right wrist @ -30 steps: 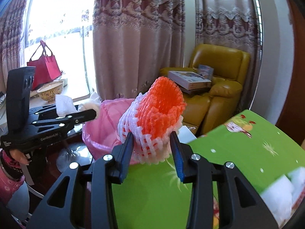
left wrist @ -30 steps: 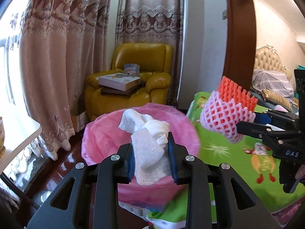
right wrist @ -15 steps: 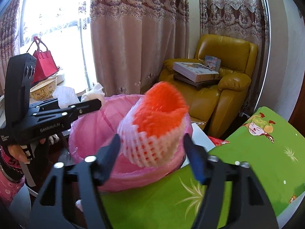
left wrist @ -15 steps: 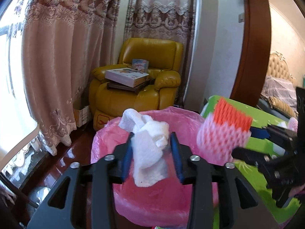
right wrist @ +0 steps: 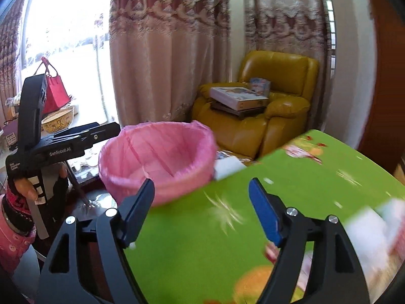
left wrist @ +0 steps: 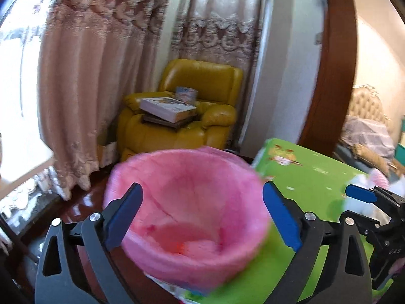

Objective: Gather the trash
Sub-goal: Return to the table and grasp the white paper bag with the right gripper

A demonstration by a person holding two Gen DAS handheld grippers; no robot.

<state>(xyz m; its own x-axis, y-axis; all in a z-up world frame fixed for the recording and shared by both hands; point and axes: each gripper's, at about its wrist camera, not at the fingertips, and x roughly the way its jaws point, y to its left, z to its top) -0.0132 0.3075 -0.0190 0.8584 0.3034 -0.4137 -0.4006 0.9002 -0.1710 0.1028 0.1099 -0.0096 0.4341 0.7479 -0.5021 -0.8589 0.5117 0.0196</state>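
Green cartoon-print table (right wrist: 291, 177); pink-lined bin (left wrist: 187, 217) round, blurred. Left gripper (left wrist: 202, 215), right gripper (right wrist: 201, 210): fingers opening, nothing between.

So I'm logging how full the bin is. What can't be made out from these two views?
- Contents of the pink-lined bin: left wrist view is motion-blurred; only pale and reddish smears at the bottom.
- Bin floor: in the right wrist view the near rim hides it.
- Trash on the green table: blurred and cut off at the right edge in both views.
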